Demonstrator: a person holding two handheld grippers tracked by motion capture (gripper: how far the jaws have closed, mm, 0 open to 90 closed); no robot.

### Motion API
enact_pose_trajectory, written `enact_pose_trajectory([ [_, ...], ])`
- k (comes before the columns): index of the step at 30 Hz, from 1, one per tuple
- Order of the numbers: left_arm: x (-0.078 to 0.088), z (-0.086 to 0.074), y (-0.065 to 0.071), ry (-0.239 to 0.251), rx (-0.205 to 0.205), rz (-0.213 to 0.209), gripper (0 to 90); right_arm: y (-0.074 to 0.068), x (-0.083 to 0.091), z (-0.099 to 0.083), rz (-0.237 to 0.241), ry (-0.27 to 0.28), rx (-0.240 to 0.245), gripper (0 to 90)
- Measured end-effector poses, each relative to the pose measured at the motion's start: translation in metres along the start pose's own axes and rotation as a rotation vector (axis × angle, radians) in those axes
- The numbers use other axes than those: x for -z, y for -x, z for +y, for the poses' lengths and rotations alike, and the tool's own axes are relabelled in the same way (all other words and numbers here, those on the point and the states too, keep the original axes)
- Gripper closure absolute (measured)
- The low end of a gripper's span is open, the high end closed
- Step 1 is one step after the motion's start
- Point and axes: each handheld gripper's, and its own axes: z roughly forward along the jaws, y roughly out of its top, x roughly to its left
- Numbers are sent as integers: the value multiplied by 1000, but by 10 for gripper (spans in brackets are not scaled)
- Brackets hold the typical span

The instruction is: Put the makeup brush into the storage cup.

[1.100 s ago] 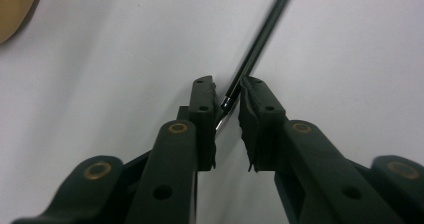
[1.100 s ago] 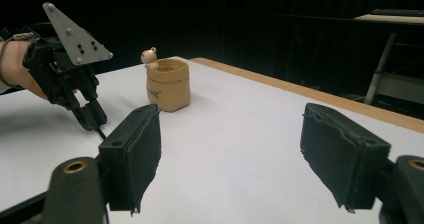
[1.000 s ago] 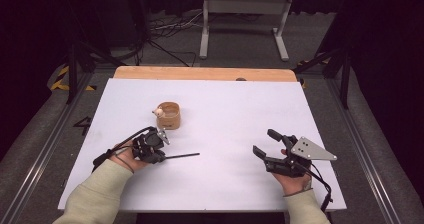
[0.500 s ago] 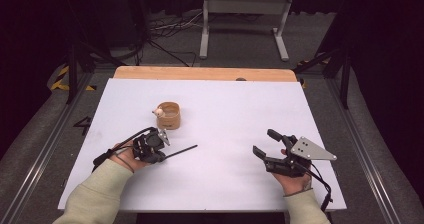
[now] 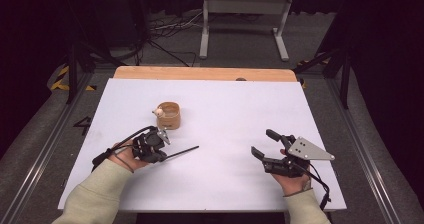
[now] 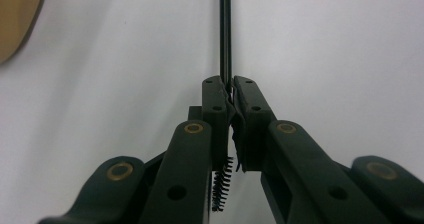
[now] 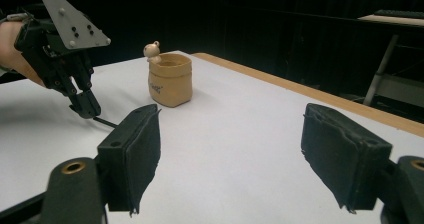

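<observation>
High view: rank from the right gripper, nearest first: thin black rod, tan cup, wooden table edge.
1. thin black rod, held in the left gripper's shut jaws, its free tip pointing toward the right gripper.
2. tan cup, behind the left gripper, left of centre.
3. wooden table edge, along the far side of the white top; farthest.
</observation>
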Motion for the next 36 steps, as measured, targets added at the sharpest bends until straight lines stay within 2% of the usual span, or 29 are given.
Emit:
enact_pose_trajectory([
  [8, 12, 12, 17, 49, -90, -7, 854, -19, -9, 10, 44, -50, 78, 278],
  [12, 15, 16, 22, 78, -110, -7, 855, -26, -14, 13, 76, -61, 89, 297],
  [18, 30, 23, 34, 166, -168, -10, 856, -32, -16, 16, 107, -65, 91, 302],
  [19, 30, 23, 34, 166, -168, -10, 856, -32, -16, 16, 107, -65, 91, 302],
  [23, 36, 28, 42, 210, -209, -34, 856, -35, -20, 17, 131, -74, 96, 307],
  [29, 38, 32, 49, 246, -256, -72, 856, -40, -23, 17, 167, -92, 107, 337],
  [33, 38, 34, 52, 258, -280, -89, 856, -44, -27, 17, 210, -118, 124, 362],
  [34, 39, 34, 54, 276, -300, -87, 856, -45, -28, 17, 220, -124, 130, 363],
  [36, 38, 35, 54, 286, -315, -105, 856, -47, -30, 17, 237, -142, 138, 367],
])
